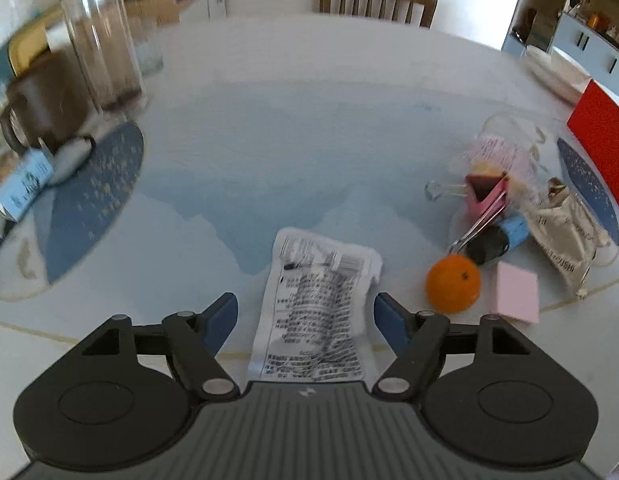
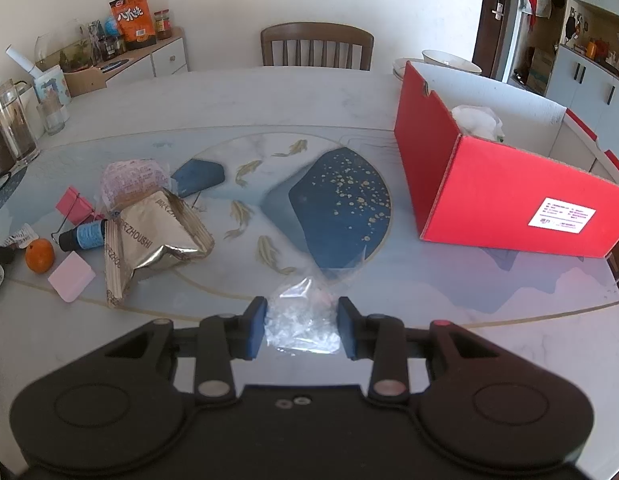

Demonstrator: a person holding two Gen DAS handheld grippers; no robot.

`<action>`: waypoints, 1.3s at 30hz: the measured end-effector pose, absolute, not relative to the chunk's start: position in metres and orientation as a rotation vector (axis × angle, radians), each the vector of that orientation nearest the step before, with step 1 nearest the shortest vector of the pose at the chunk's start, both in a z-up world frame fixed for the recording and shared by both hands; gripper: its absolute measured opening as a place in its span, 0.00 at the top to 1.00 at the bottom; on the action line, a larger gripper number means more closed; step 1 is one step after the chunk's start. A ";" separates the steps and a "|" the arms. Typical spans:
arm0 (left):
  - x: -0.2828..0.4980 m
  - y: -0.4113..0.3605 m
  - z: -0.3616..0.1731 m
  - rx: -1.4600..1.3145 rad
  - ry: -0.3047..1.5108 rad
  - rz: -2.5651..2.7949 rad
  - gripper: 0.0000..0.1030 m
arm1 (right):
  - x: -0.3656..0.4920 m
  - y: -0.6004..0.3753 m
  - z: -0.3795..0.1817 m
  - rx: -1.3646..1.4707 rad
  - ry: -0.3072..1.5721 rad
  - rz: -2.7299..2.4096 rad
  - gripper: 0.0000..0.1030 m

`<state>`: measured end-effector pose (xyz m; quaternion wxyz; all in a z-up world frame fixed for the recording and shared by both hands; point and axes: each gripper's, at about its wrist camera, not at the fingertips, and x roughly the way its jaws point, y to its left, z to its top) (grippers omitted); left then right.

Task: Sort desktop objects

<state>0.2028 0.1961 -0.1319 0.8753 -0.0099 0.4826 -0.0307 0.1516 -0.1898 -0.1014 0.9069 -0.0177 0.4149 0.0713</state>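
White printed packet (image 1: 317, 312) — flat on table (image 1: 289, 140)

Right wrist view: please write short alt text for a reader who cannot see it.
The right claw is shut on a crumpled clear plastic bag above a round patterned table. An open red cardboard box stands to the right. A gold foil packet, an orange and a pink notepad lie to the left.

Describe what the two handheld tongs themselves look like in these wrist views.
Both are alike: the left tongs and right tongs have blue pads on black linkage arms with silver pivot pins, round black housings either side, and a ribbed grey-black body. The right one shows one red pin. No hands, sleeves or cables are visible.
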 end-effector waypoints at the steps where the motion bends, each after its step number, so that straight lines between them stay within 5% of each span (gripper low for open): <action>1: 0.204 0.198 -0.134 -0.029 1.016 -0.070 0.28 | 0.151 -0.189 -0.101 -0.038 0.857 0.146 0.65; 11: 0.209 0.184 -0.141 0.069 1.019 -0.094 0.25 | 0.152 -0.186 -0.102 -0.049 0.863 0.140 0.65; 15: 0.209 0.183 -0.138 0.057 0.997 -0.079 0.49 | 0.153 -0.184 -0.102 -0.049 0.861 0.139 0.65; 39: 0.185 0.131 -0.072 -0.077 0.901 -0.079 0.53 | 0.163 -0.246 -0.059 -0.002 0.799 0.120 0.65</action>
